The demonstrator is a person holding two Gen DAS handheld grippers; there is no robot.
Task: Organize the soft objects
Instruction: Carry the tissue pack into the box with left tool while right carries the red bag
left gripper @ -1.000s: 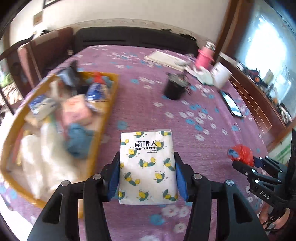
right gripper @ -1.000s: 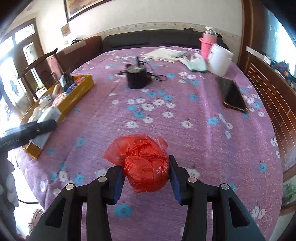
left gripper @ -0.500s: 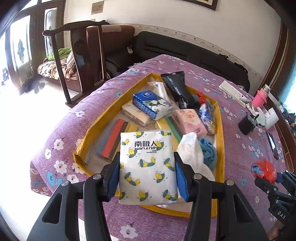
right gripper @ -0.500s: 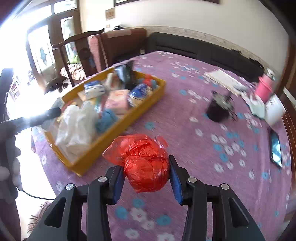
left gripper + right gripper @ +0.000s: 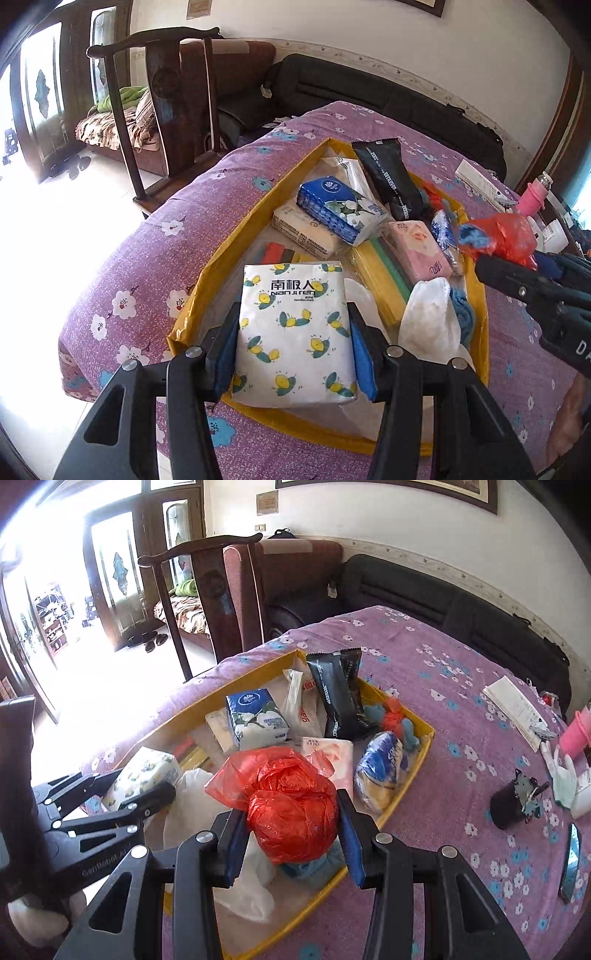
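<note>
Left tongs [image 5: 293, 341]: clamped on my tissue pack [image 5: 293, 332], long axis pointing away, over the yellow tray's [image 5: 218, 258] near end. Right tongs [image 5: 291, 834]: gripping my red bag [image 5: 288, 805] above the tray's near right side; both drops lie straight below.

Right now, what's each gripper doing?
Left gripper: shut on the tissue pack.
Right gripper: shut on the red plastic bag.

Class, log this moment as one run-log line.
left gripper: shut on tissue pack | right gripper: shut on red plastic bag | both over yellow tray
</note>
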